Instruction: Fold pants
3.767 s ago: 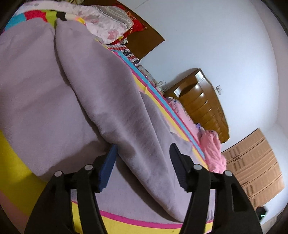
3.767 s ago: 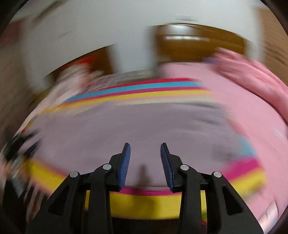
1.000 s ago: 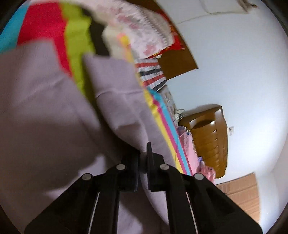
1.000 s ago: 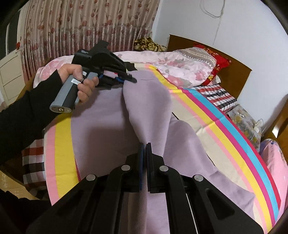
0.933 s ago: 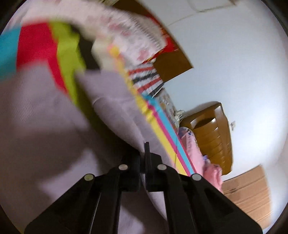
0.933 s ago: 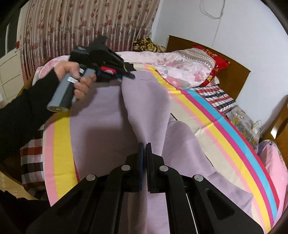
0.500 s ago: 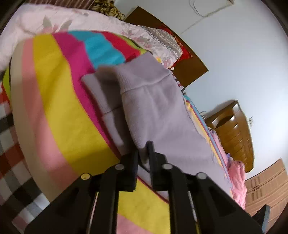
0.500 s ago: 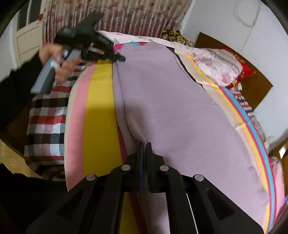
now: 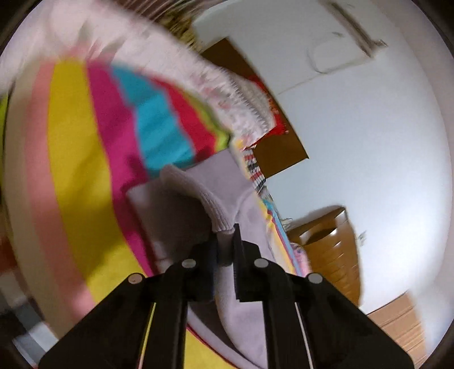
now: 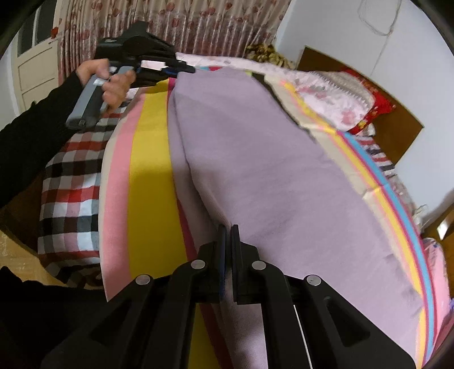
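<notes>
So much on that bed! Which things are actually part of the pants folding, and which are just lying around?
Part of the job:
- lilac pants
- left tongs, shut on a ribbed edge of the pants
- right tongs, shut on the pants' edge

Just there:
- striped blanket
- checked sheet
- floral pillow
- wooden dresser
- flowered curtain

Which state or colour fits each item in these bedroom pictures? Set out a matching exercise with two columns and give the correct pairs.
Column one:
1. pants
2. left gripper
3. pillow
4. checked blanket

Column two:
A. red
B. lilac
C. red, black and white squares
D. shut on a ribbed edge

Pairs: 1-B, 2-D, 3-A, 4-C
</notes>
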{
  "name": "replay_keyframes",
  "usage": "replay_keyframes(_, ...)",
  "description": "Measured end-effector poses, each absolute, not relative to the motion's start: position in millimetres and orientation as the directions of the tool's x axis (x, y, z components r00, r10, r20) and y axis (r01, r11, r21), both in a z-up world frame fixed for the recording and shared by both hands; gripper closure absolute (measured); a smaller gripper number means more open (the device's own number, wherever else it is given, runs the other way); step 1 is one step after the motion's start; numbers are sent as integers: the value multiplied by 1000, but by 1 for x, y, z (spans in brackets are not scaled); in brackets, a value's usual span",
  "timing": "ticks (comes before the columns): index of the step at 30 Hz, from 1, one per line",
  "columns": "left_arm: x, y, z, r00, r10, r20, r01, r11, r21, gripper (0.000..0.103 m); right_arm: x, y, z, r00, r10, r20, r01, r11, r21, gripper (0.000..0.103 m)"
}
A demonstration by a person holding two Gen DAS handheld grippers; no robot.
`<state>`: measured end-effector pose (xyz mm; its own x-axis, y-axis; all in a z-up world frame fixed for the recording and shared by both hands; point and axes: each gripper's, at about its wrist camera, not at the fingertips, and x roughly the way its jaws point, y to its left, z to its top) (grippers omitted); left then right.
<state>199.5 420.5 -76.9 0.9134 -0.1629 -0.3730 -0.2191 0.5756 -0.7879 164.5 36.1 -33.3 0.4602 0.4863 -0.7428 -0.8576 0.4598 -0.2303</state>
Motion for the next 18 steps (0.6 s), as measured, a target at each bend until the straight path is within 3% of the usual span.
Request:
replay_keyframes(3,193,414,-67,898,-76,-433,-279,664,-694,94,160,35,-29,458,478,-749,-866,429,-257,100)
replay_keyframes(6,211,427,-101,844,-93,-529,-368,616,-696,94,162,39,-50,420,450,-788,-881,409,-236,99)
replay_keyframes(13,212,416,-83,850,-43,-526,-358,685,-635,94,148,31,-33,451,492,-744,-872,421,-250,99)
replay_keyframes(18,206,415,-89,806,2,-592,-408,726,-553,94,145,29,-50,440,475,-762,-877,409,-251,99)
